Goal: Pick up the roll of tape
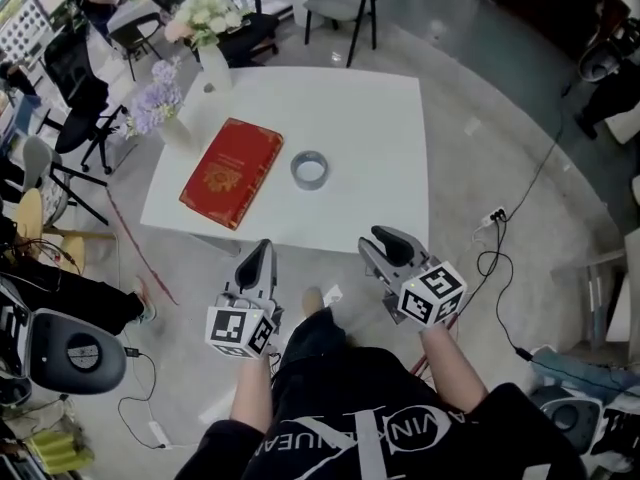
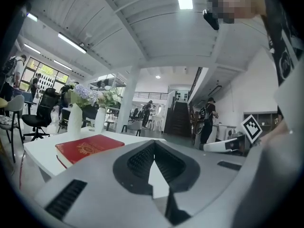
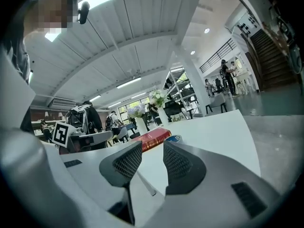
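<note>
Left tongs (image 1: 260,258): held at the near edge of the counter (image 1: 400,138), about midway along it, pointing in over the top; jaws closed tip to tip, nothing between them.
Right tongs (image 1: 388,240): at the same near edge, toward its right corner, angled in toward the counter's middle; jaws parted by a narrow gap, empty.
Left forearm (image 1: 252,393): bare, reaching forward toward the counter.
Right forearm (image 1: 450,363): bare, reaching forward toward the counter.

The square white table (image 1: 380,158) has a smooth matt top. On it, the red hardback book (image 1: 232,172) has a faintly glossy cover with gilt stamping, and the grey tape roll (image 1: 309,169) looks dull. Around the table, the grey floor (image 1: 480,118) has a slight sheen.
</note>
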`<action>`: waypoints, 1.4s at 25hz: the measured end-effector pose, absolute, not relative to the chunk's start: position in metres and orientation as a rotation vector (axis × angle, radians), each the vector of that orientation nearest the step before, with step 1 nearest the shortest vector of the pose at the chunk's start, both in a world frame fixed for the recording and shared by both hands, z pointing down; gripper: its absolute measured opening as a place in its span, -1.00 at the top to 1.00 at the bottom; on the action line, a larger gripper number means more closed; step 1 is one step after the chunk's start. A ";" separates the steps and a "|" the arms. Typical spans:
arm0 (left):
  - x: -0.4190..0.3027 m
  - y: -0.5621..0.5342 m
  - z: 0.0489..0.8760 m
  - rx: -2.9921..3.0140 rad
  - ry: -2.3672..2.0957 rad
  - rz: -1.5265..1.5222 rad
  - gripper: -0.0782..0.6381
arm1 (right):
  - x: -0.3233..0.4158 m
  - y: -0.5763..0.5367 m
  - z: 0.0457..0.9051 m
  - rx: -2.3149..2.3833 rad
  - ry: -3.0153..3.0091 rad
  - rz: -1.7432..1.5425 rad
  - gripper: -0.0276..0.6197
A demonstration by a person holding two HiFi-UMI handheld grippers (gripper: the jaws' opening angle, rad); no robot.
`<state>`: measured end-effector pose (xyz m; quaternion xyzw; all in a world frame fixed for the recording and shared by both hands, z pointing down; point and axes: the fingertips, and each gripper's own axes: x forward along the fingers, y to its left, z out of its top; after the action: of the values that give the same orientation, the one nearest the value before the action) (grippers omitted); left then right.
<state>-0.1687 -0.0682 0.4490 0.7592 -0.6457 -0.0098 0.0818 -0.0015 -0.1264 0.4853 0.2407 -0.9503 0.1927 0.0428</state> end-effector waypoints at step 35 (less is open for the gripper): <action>-0.224 -0.218 0.515 2.296 -1.578 0.009 0.77 | -0.124 -0.283 0.570 0.950 -2.457 0.821 0.47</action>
<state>-0.2242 -0.2179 0.5155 0.8111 -0.5575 0.0031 0.1768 -0.1240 -0.2829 0.5700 0.3380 -0.8742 0.2923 0.1899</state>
